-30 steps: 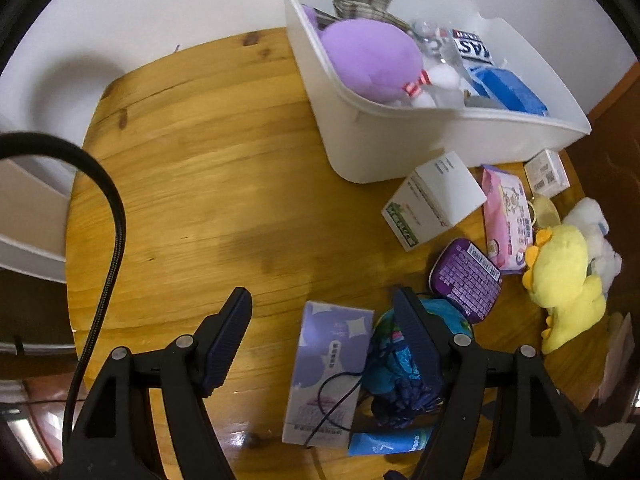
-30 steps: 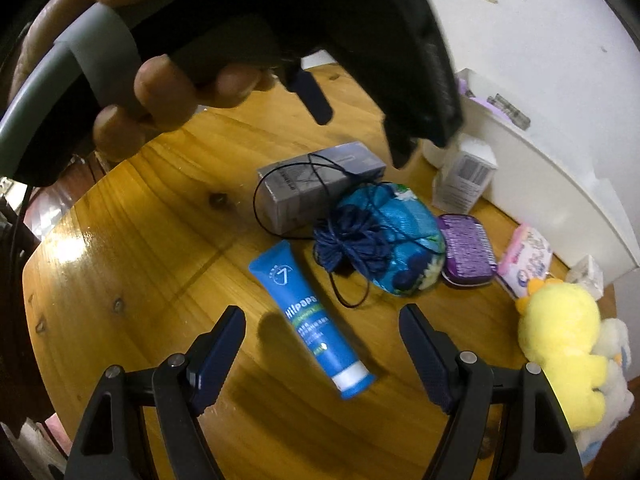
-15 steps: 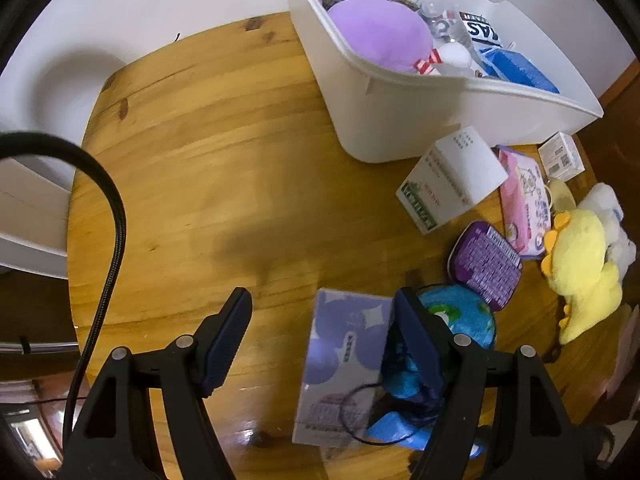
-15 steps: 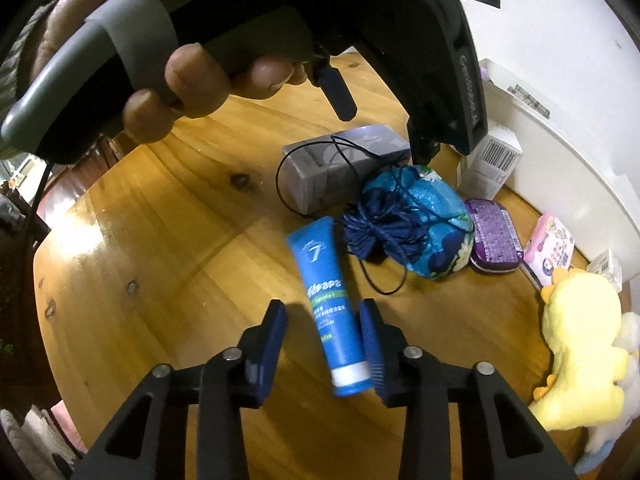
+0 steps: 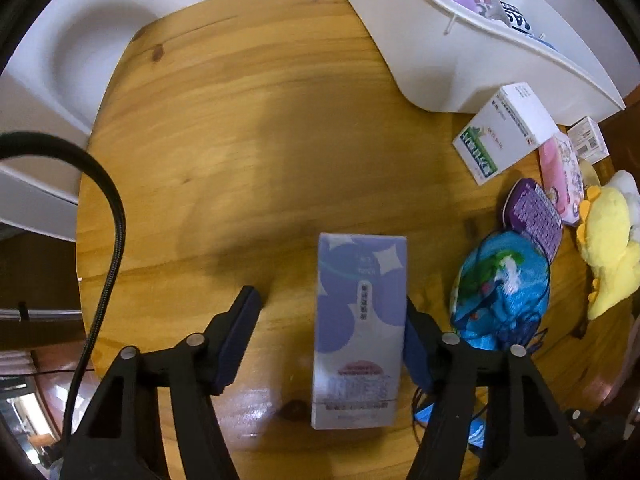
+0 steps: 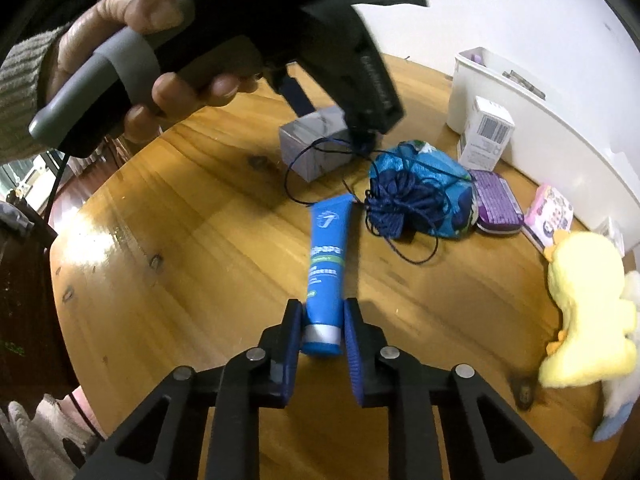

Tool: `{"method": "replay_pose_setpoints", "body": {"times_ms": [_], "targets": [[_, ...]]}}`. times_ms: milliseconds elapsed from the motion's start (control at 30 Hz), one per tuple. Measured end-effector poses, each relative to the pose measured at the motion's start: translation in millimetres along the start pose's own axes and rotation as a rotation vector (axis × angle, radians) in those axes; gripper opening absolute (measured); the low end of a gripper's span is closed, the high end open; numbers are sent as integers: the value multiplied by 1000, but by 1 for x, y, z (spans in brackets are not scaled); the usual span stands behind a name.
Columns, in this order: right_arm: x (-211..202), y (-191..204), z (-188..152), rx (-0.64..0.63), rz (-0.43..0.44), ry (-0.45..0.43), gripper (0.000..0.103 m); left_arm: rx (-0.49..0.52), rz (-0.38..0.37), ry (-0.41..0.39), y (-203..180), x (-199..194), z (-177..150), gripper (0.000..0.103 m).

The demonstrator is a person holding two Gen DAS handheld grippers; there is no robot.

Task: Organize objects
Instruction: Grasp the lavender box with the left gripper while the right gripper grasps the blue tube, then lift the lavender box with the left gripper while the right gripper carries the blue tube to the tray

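My right gripper (image 6: 322,330) is shut on the cap end of a blue tube (image 6: 326,264) that lies on the wooden table (image 6: 200,240). My left gripper (image 5: 332,320) is open around a lilac box (image 5: 360,320); its right finger touches the box's side, the left finger stands apart. The same box (image 6: 312,148) shows in the right wrist view under the left gripper. A blue drawstring pouch (image 5: 500,292) lies right of the box, also seen in the right wrist view (image 6: 424,196).
A white bin (image 5: 460,48) with a purple plush and packets stands at the back right. A white-green carton (image 5: 504,132), purple tin (image 5: 532,212), pink packet (image 5: 560,172) and yellow plush (image 5: 608,248) lie on the right. A black cable (image 5: 108,240) hangs at the left.
My right gripper closed on the blue tube's cap end. My left gripper moved left and lower, so the lilac box now lies between its fingers.
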State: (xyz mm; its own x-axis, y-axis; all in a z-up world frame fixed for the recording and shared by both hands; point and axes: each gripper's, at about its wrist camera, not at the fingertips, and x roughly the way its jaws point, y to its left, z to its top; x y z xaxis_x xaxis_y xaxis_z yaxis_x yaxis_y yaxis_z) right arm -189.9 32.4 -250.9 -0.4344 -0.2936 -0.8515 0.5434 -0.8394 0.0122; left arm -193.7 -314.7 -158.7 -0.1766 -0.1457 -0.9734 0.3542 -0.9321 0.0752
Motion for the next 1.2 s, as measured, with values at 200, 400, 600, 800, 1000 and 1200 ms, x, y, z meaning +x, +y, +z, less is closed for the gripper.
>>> {"method": "replay_pose_setpoints", "body": {"times_ms": [200, 400, 600, 800, 1000, 1200], "targets": [[1, -11, 2, 19, 14, 8, 19, -20, -27, -6, 9, -6, -8, 40], [2, -10, -2, 49, 26, 12, 19, -60, -32, -16, 23, -12, -19, 40], [-16, -6, -14, 78, 22, -3, 19, -81, -40, -58, 34, -35, -27, 40], [-36, -8, -17, 120, 19, -36, 19, -64, -61, -105, 29, -61, -49, 40], [-55, -6, -21, 146, 8, -62, 19, -45, -74, -148, 10, -83, -62, 40], [-78, -6, -25, 173, -5, -95, 19, 1, -74, -195, -11, -112, -83, 40]]}}
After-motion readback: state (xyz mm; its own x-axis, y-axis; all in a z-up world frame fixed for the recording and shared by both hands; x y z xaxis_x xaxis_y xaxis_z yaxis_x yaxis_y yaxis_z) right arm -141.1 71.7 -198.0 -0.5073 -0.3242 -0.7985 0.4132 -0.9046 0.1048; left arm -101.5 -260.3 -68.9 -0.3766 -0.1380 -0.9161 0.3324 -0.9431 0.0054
